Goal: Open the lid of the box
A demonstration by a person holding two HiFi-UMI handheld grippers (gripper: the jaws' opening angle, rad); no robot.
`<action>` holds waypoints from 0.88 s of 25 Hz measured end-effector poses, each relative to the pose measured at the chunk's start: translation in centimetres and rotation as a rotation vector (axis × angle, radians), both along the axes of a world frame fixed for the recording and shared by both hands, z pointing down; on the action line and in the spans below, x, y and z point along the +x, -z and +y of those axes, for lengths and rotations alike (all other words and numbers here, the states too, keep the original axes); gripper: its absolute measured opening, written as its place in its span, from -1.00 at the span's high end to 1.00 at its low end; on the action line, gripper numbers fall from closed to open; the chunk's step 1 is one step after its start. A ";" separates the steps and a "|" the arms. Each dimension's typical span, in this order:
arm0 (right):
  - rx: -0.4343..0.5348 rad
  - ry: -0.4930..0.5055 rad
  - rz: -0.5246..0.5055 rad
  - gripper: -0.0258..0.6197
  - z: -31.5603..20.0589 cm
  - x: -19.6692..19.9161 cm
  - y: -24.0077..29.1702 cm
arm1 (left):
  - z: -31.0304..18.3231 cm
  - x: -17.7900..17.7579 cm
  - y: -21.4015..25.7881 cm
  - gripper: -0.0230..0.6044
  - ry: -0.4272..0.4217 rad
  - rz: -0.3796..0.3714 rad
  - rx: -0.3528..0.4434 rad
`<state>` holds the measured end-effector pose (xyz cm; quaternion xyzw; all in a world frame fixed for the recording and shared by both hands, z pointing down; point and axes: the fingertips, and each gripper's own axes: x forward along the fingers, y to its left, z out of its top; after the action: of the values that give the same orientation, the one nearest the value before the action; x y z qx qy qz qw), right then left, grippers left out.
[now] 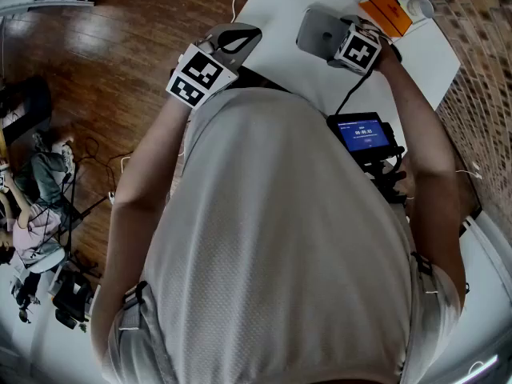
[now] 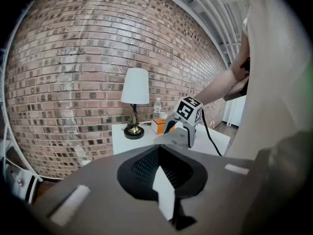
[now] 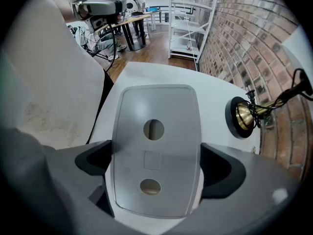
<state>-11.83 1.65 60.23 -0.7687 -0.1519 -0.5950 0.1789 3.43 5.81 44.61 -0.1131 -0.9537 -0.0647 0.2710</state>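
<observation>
A flat grey lid (image 3: 154, 148) with two round holes lies crosswise between the jaws of my right gripper (image 3: 154, 166). The dark pads (image 3: 93, 160) stand wide at both of its long edges. In the head view the lid (image 1: 316, 30) is held over the white table (image 1: 276, 14), and from the left gripper view it (image 2: 172, 138) hangs flat above the tabletop. No box body shows under it. My left gripper (image 1: 232, 42) hovers off the table's near edge, jaws together and empty (image 2: 164, 180).
An orange box (image 1: 384, 10), a bottle (image 2: 157, 109) and a lamp (image 2: 134, 102) with a brass base (image 3: 243, 117) stand at the table's far side by the brick wall. A small screen (image 1: 364, 134) hangs at my chest. Wooden floor lies to the left.
</observation>
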 end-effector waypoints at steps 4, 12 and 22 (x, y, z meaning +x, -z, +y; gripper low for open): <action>0.000 -0.010 0.009 -0.84 -0.3 -0.7 1.0 | 0.1 -0.3 -0.5 0.93 -0.015 0.004 0.007; -0.014 -0.110 0.013 -0.84 -0.6 -4.2 2.1 | 0.7 -3.0 -2.0 0.93 -0.111 0.010 0.028; 0.020 -0.175 -0.119 -0.84 0.2 -9.2 0.2 | -1.0 0.3 -4.0 0.93 0.054 -0.095 0.011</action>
<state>-21.03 1.87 60.05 -0.7138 -0.2227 -0.6235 0.2285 3.71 4.80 48.62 -0.1342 -0.9618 -0.0824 0.2241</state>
